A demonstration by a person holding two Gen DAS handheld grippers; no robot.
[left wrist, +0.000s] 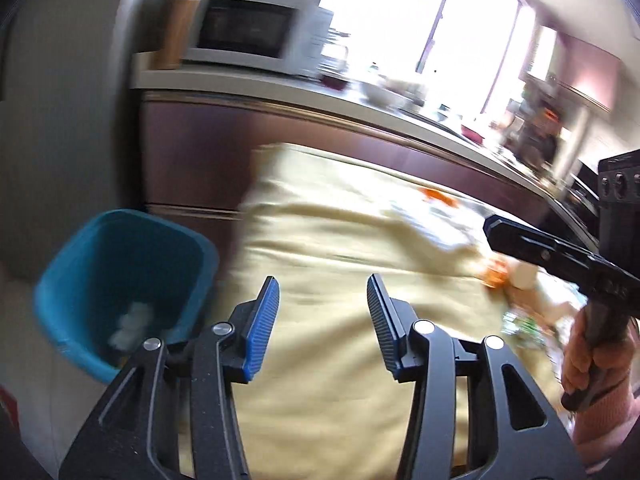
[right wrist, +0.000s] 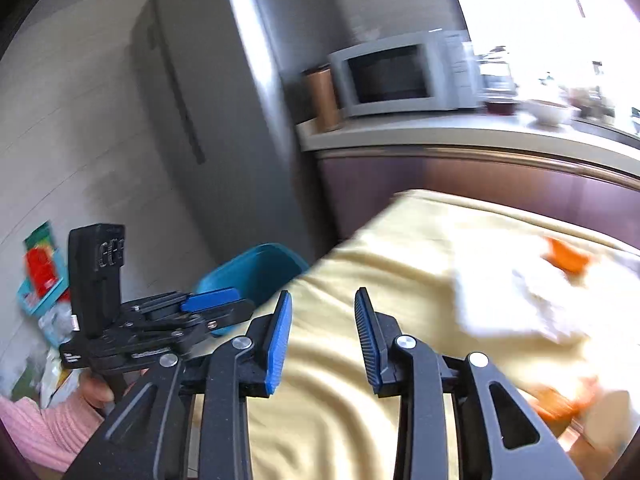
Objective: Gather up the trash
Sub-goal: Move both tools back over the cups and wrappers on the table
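My left gripper (left wrist: 323, 292) is open over the yellow tablecloth (left wrist: 340, 240), with nothing between its blue pads. Left of the table stands a blue bin (left wrist: 120, 264) holding crumpled white trash (left wrist: 132, 324) at its bottom. In the right wrist view my right gripper (right wrist: 324, 308) is open and empty above the same cloth (right wrist: 352, 392). Blurred white paper (right wrist: 512, 300) and orange scraps (right wrist: 568, 258) lie on the cloth to the right. The left gripper (right wrist: 212, 300) appears beside the bin (right wrist: 260, 272). The right gripper (left wrist: 520, 240) reaches in from the right edge, a hand on its grip.
Behind the table runs a brown cabinet with a pale counter (left wrist: 240, 84) carrying a microwave (left wrist: 244, 28), a copper canister (right wrist: 320, 96) and bowls. A grey fridge (right wrist: 208, 100) stands to the left. Colourful packets (right wrist: 40, 272) lie on the floor by the wall.
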